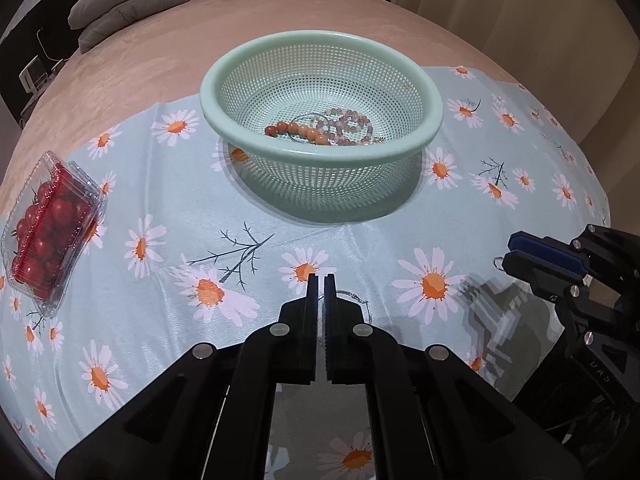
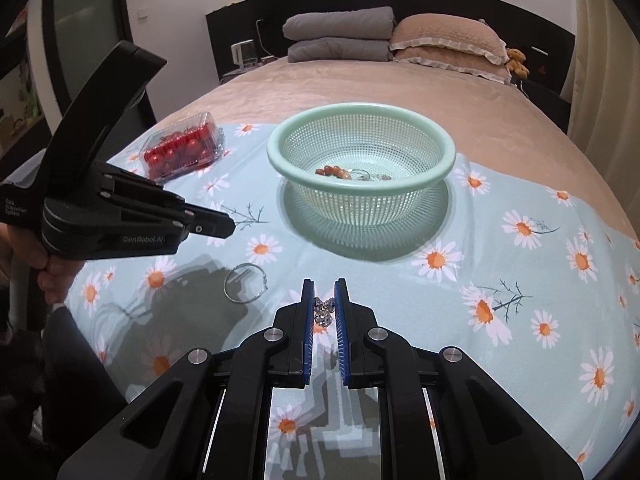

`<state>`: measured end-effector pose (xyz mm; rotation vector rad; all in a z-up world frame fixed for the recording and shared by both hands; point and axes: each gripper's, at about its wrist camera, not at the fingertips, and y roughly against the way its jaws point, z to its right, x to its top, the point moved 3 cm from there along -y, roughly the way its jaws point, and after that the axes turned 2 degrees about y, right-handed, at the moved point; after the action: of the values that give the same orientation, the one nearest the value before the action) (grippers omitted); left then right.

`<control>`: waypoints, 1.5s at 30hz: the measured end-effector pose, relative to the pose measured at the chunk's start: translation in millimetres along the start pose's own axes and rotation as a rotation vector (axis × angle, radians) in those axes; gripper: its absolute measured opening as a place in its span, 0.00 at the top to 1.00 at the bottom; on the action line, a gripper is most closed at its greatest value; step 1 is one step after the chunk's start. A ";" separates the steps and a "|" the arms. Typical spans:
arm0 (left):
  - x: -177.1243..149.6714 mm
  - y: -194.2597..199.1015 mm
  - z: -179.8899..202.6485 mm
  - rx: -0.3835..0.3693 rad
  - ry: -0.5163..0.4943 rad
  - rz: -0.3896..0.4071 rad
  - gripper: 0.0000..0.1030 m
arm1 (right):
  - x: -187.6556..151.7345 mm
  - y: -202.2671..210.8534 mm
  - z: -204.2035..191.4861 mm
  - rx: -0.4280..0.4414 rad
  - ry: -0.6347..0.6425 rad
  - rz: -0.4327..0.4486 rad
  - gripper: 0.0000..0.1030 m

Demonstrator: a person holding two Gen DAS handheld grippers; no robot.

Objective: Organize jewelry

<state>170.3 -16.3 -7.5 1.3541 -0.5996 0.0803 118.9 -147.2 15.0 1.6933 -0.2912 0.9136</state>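
Note:
A mint-green mesh basket [image 1: 320,40] [image 2: 360,114] stands on the daisy cloth and holds bead bracelets [image 1: 320,128] [image 2: 340,172]. A thin silver hoop bangle [image 2: 245,283] lies flat on the cloth; in the left wrist view only its edge [image 1: 352,294] shows beside my fingers. My left gripper [image 1: 321,280] [image 2: 230,224] is shut and empty, hovering above the hoop. My right gripper [image 2: 324,286] [image 1: 510,250] is shut on a small sparkly silver jewelry piece [image 2: 324,310], held just above the cloth in front of the basket.
A clear plastic box of cherry tomatoes [image 1: 48,224] [image 2: 180,150] sits at the cloth's left side. The cloth lies on a bed with pink cover [image 2: 360,76]; pillows and folded grey blankets [image 2: 340,36] are at the head.

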 end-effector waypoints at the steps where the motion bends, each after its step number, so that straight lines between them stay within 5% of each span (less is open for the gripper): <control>1: -0.6 -3.0 -0.9 -0.015 0.006 -0.005 0.93 | 1.7 -1.6 0.7 0.001 0.004 -0.004 0.91; 6: -3.5 -14.1 1.2 -0.048 0.000 -0.015 0.52 | 10.1 -6.3 3.3 0.002 0.018 -0.014 0.91; 9: -7.1 -18.7 10.2 -0.084 -0.031 -0.016 0.38 | 15.3 -8.8 7.7 0.001 0.019 -0.016 0.91; 15: -20.9 -49.9 22.1 -0.040 -0.099 -0.092 0.37 | 25.0 -12.1 15.7 -0.005 0.018 -0.010 0.91; 18: -27.3 -52.6 24.4 -0.035 -0.126 -0.070 0.37 | 29.7 -13.5 18.7 -0.009 0.020 -0.010 0.91; 21: -27.7 -49.7 20.6 -0.052 -0.115 -0.077 0.56 | 35.2 -15.4 21.9 -0.019 0.022 -0.010 0.91; 29: -25.5 -36.9 13.7 -0.083 -0.098 -0.073 0.56 | 49.5 -13.1 29.1 -0.027 0.024 0.011 0.91; 45: 74.3 24.1 -17.5 -0.010 -0.117 0.138 0.55 | 108.6 -20.5 31.7 -0.019 0.087 0.077 0.90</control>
<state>230.1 -15.4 45.6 1.3134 -0.7912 0.1100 217.4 -140.9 74.1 1.6300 -0.3073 1.0351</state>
